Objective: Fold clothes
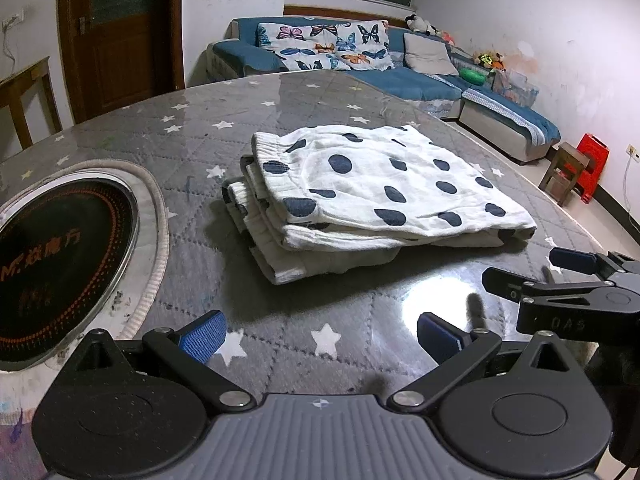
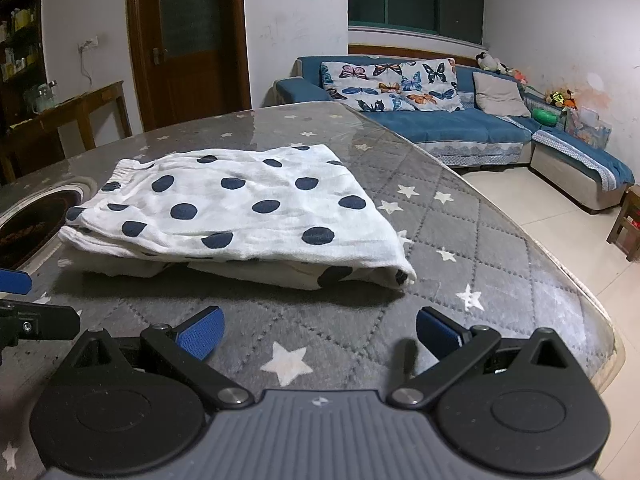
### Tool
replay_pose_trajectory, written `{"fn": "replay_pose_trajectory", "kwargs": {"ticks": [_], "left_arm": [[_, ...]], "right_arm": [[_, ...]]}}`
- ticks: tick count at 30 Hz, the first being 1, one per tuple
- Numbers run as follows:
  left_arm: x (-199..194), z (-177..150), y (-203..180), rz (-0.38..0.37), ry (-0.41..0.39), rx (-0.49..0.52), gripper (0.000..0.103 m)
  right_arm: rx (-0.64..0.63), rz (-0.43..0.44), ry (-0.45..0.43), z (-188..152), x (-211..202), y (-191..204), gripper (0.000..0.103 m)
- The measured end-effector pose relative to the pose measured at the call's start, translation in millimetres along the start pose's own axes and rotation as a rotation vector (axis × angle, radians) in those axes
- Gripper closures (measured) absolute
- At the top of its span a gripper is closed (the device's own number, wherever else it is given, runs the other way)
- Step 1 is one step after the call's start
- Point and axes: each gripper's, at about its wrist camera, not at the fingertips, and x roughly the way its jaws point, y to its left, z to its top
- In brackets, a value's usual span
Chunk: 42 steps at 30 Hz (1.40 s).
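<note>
A white garment with dark blue dots lies folded in a flat stack on the grey star-patterned table; the right wrist view shows it too. My left gripper hovers open in front of the stack's near side, nothing between its blue pads. My right gripper is open as well, just short of the stack's near edge, and empty. The right gripper's fingers appear at the right of the left wrist view, to the right of the garment's near corner.
An induction hob is set into the table to the left of the garment. The table's rounded edge runs close on the right. Beyond stand a blue sofa, a wooden door, a side table and stools.
</note>
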Motion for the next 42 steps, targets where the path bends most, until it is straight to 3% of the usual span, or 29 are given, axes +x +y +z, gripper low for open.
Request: {"fn": "replay_pose_trajectory", "kwargs": {"ticks": [42], "left_arm": [[17.9, 13.0, 4.6, 0.023, 0.019, 0.018, 0.000]], "right_arm": [[-0.010, -0.008, 0.008, 14.0, 27.3, -11.8, 0.000]]}}
